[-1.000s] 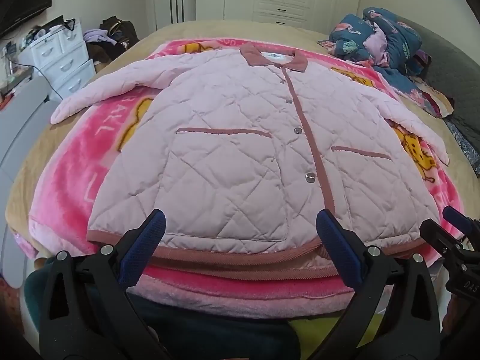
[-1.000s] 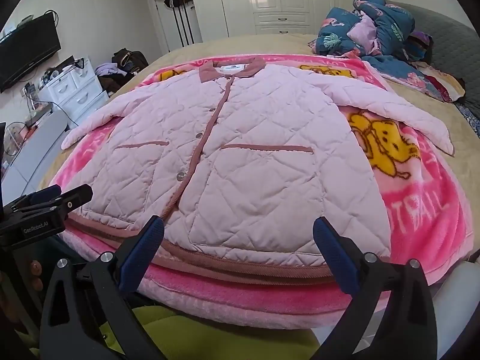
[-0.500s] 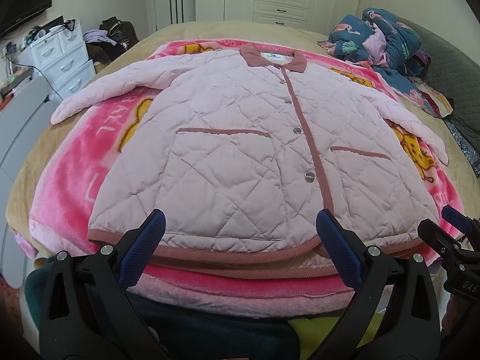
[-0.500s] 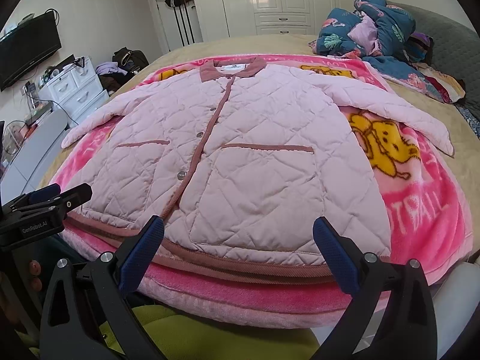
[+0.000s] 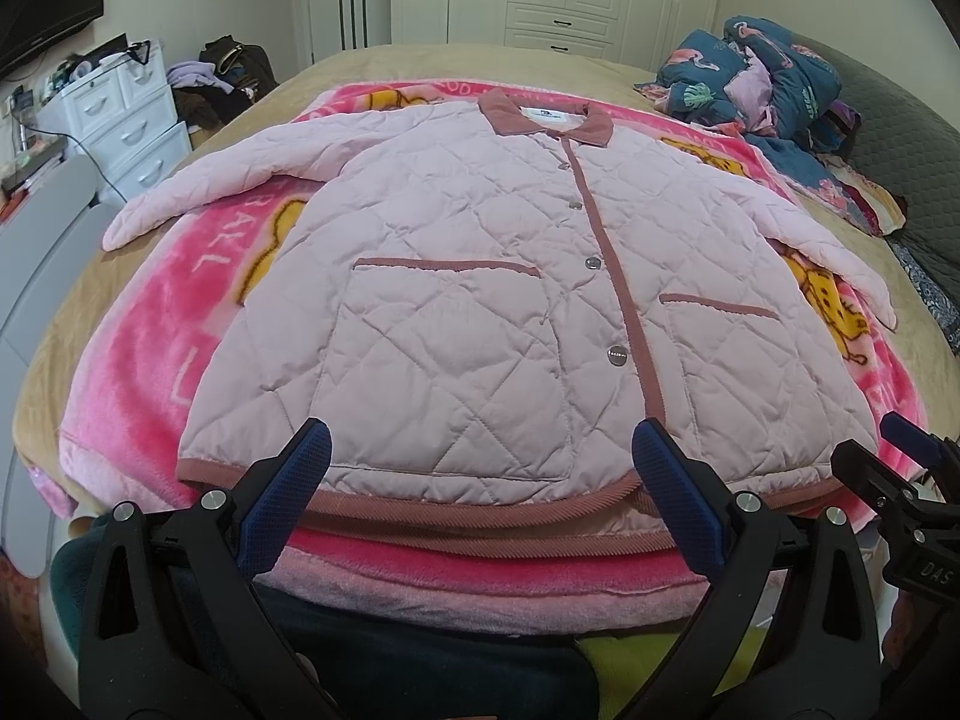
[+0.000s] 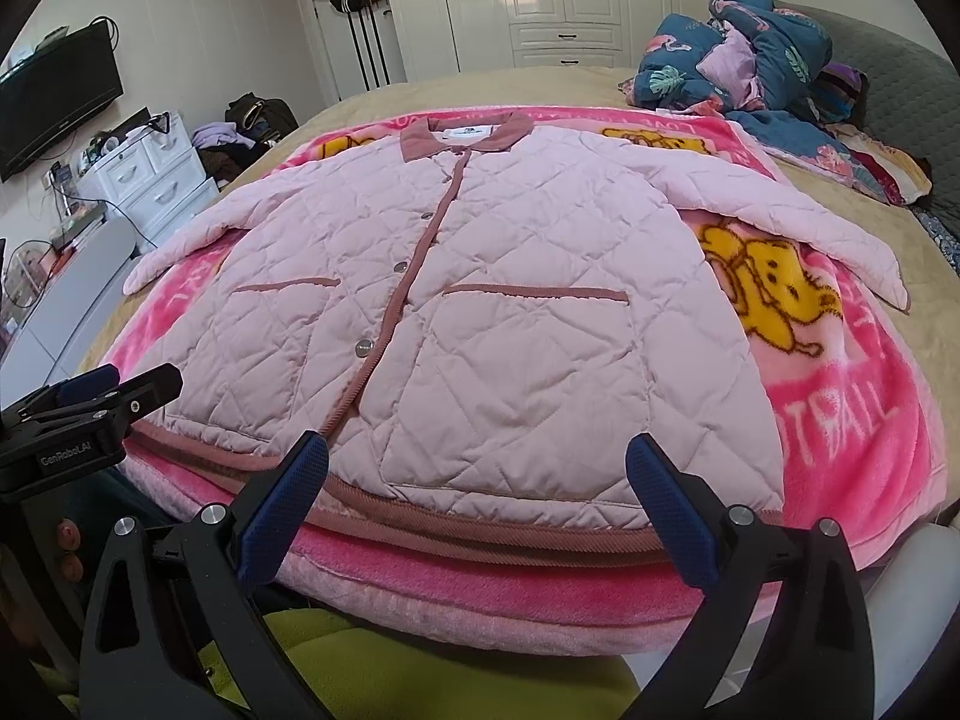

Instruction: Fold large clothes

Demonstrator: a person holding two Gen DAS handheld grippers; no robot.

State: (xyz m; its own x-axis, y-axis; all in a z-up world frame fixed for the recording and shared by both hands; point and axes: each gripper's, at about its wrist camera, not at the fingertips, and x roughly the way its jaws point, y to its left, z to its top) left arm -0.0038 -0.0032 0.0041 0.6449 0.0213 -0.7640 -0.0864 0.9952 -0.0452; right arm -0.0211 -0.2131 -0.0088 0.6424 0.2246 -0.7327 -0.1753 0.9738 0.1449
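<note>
Jacket [image 5: 480, 324] lies flat, buttoned, mid-frame on the blanket [image 5: 138, 372], sleeves spread, so it's prepped for folding. Left gripper [image 5: 480, 498] and right gripper [image 6: 477, 495] sit wide open, holding nothing, at the hem [image 5: 474, 507] bottom-center.

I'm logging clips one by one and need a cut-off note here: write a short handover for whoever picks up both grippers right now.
Left gripper: open, empty, at the near hem.
Right gripper: open, empty, at the same hem, further right.
Pink quilted jacket: lies flat, front up and buttoned, on the pink blanket on the bed; both sleeves spread outward, collar at the far end.
Done: jacket laid out; no fold made.
Left: fold sleeves in, then fold the body.
</note>
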